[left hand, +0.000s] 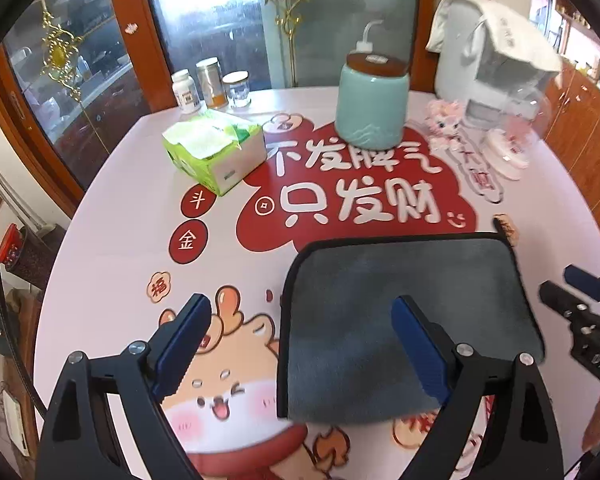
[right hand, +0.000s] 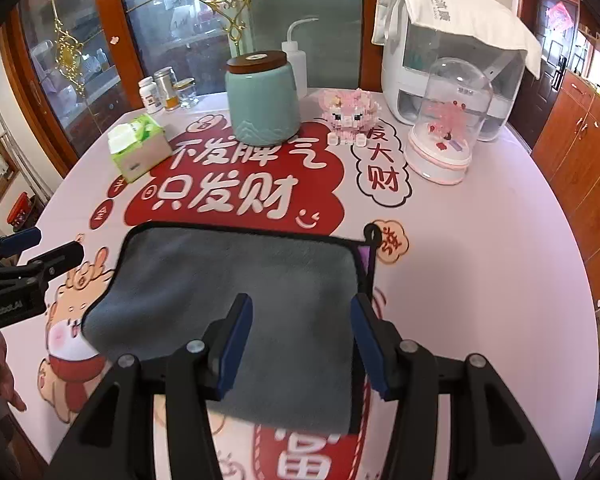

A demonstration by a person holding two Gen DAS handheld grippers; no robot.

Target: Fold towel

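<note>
A grey towel (left hand: pixel 404 312) with black edging lies folded flat on the printed tablecloth; it also shows in the right wrist view (right hand: pixel 256 288). My left gripper (left hand: pixel 300 344) is open above the towel's left edge, its right finger over the cloth. My right gripper (right hand: pixel 300 336) is open above the towel's near right part, holding nothing. A hanging loop (right hand: pixel 374 234) sticks out at the towel's far right corner. Each gripper shows in the other's view, the right gripper (left hand: pixel 572 292) at the edge of the left wrist view and the left gripper (right hand: pixel 48 246) at the edge of the right.
A teal jar (right hand: pixel 262 98), a green tissue box (right hand: pixel 138 146), a pink block figure (right hand: pixel 350 116), a glass dome (right hand: pixel 446 128) and a white appliance (right hand: pixel 452 52) stand at the back of the round table (right hand: pixel 500 280). Small jars (left hand: pixel 212 84) stand at the far left.
</note>
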